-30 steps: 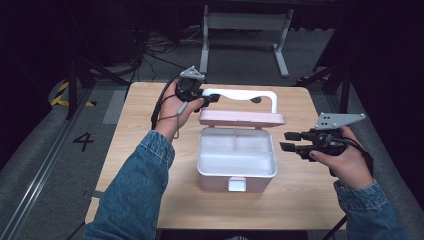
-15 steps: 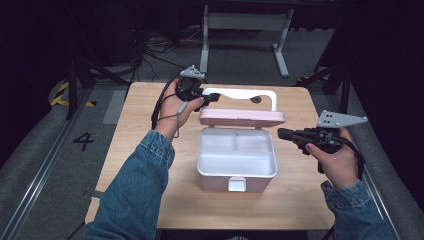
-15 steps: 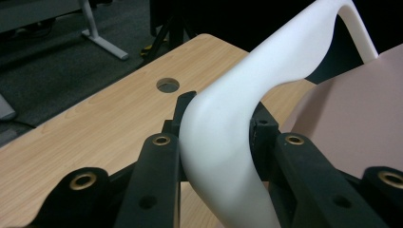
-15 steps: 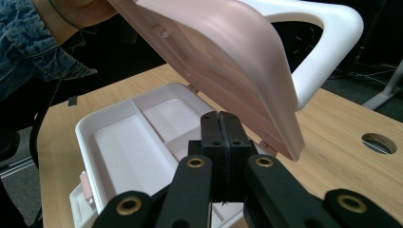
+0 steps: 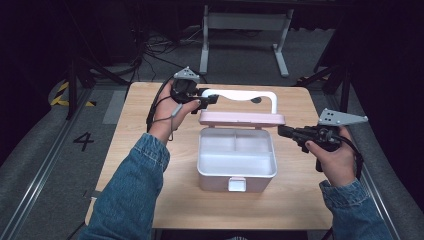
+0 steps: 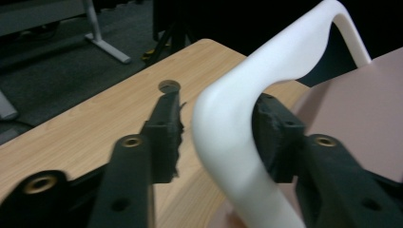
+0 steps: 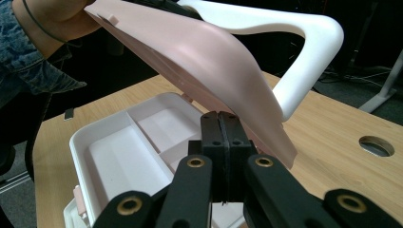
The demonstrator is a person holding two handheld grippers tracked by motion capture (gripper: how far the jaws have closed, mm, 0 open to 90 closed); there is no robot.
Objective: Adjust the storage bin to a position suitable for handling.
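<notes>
The box (image 5: 237,159) sits open at mid-table, looking light, stiff and smooth, so likely slippery. Beside its right rim the right gripper (image 5: 283,131) has its jaws pressed together on nothing. Behind, the pink lid (image 5: 242,118) stands raised; the left gripper (image 5: 210,98), whose jaws have just been opening, straddles the white handle (image 5: 240,95) loosely. That handle seems the best hold.
</notes>
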